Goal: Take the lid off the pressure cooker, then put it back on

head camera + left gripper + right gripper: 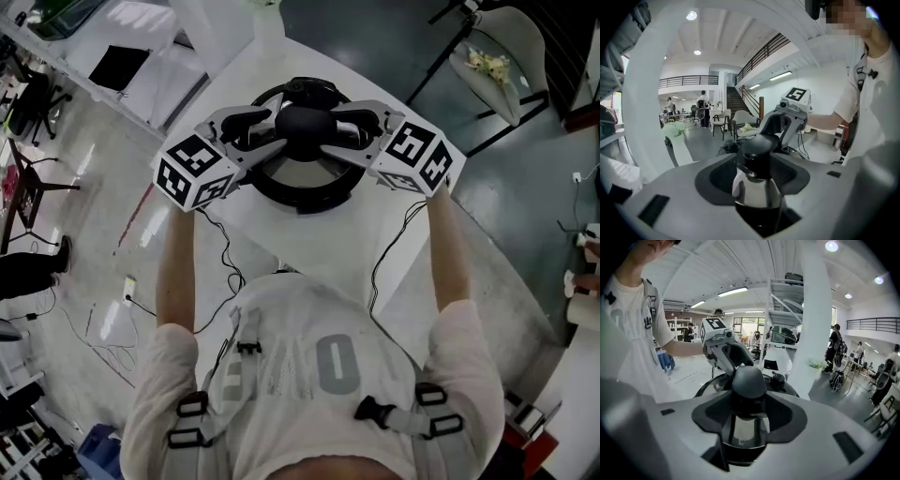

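**A:** Black knob dead centre, yeah? Got the left gripper and right gripper both clamped on it from opposite sides, jaws wrapped round it.

**B:** Yep. Looks like the lid is seated on the pressure cooker, middle of the white table. Guessing heavy and rigid, zero flex, but slick on that rounded top. Better to grip low on the neck under the bulge, then twist and lift straight.

**A:** Worth minding the little valve just behind the knob too. Further out, only cables trailing off the table and a chair well apart. Can't spot anything in the way besides the two grippers crowding each other.
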Demonstrator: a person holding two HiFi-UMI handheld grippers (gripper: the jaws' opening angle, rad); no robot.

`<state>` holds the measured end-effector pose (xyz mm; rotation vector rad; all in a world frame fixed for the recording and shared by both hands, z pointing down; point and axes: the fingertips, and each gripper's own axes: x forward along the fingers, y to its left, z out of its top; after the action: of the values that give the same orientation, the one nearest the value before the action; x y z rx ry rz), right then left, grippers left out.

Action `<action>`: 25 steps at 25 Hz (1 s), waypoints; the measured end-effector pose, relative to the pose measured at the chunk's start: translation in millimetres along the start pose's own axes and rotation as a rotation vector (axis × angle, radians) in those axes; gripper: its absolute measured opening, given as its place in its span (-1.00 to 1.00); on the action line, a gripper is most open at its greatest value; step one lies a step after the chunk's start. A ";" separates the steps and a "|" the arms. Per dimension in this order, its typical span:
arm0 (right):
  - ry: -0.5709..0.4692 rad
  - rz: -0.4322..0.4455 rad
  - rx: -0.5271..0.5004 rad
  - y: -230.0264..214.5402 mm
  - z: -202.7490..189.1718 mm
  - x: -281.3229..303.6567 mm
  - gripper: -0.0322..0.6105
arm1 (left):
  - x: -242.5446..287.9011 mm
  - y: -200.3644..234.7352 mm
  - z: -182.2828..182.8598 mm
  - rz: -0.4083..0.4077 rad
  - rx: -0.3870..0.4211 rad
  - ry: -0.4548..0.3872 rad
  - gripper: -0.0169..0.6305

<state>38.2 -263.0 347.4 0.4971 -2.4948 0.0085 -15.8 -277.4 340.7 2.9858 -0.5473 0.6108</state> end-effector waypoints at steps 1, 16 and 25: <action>0.001 -0.014 0.012 1.7 -0.7 -1.2 -0.21 | -0.5 1.9 -0.4 -0.014 0.003 0.005 -0.26; -0.015 -0.087 0.059 2.9 -2.4 0.3 -0.17 | 12.0 -2.7 2.1 -0.194 0.057 0.064 -0.14; -0.038 -0.123 0.108 0.6 -3.3 -1.6 -0.16 | 20.5 -8.6 5.8 -0.296 0.084 0.087 -0.18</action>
<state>41.0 -261.5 349.3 0.7005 -2.5058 0.0872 7.0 -276.8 343.6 3.0119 -0.0720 0.7461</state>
